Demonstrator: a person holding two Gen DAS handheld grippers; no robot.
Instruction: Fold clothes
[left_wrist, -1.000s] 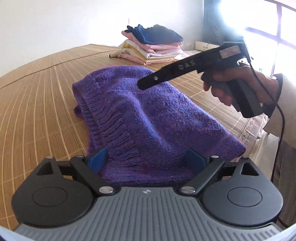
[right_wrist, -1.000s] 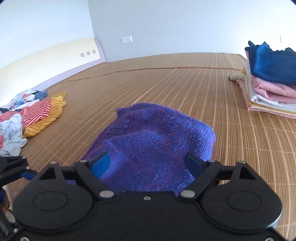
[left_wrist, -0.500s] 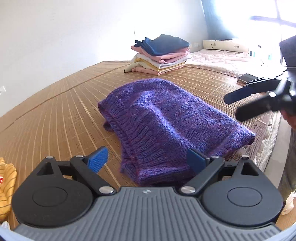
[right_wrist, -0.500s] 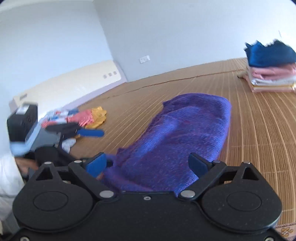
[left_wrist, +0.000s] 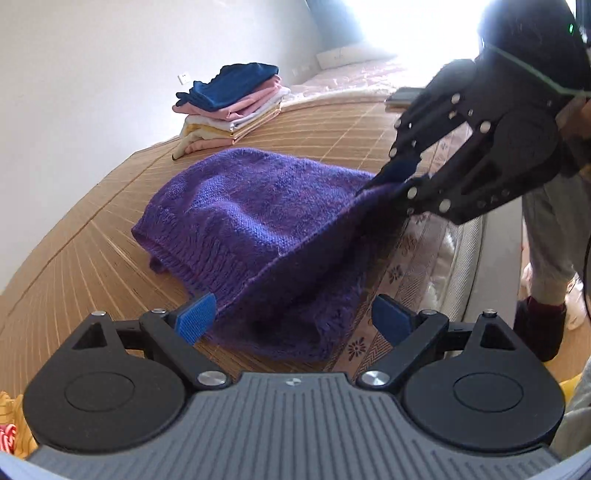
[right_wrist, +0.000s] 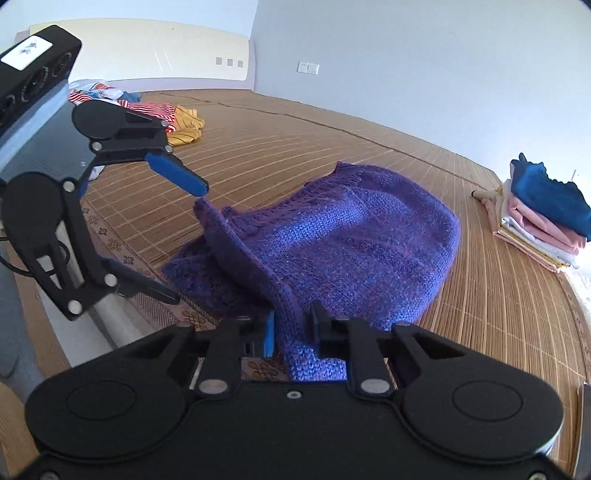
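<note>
A purple knitted sweater (left_wrist: 258, 206) lies folded on the bamboo mat (left_wrist: 92, 258) of a bed. My right gripper (right_wrist: 293, 328) is shut on the sweater's (right_wrist: 351, 236) near edge and holds it raised off the mat. In the left wrist view the right gripper (left_wrist: 399, 177) shows at the upper right, pinching that edge. My left gripper (left_wrist: 293, 319) is open, its blue pads (left_wrist: 195, 317) on either side of the sweater's near corner. Seen from the right wrist, the left gripper (right_wrist: 187, 243) has the raised corner between its spread fingers.
A stack of folded clothes (left_wrist: 232, 103) with a dark blue piece on top stands at the mat's far side (right_wrist: 543, 218). A loose pile of clothes (right_wrist: 147, 110) lies near the headboard. The mattress edge (left_wrist: 443, 251) and a person's legs (left_wrist: 546, 240) are to the right.
My right gripper has shut on the sweater's near edge and lifted it. My left gripper has swung round to the near corner and stays open.
</note>
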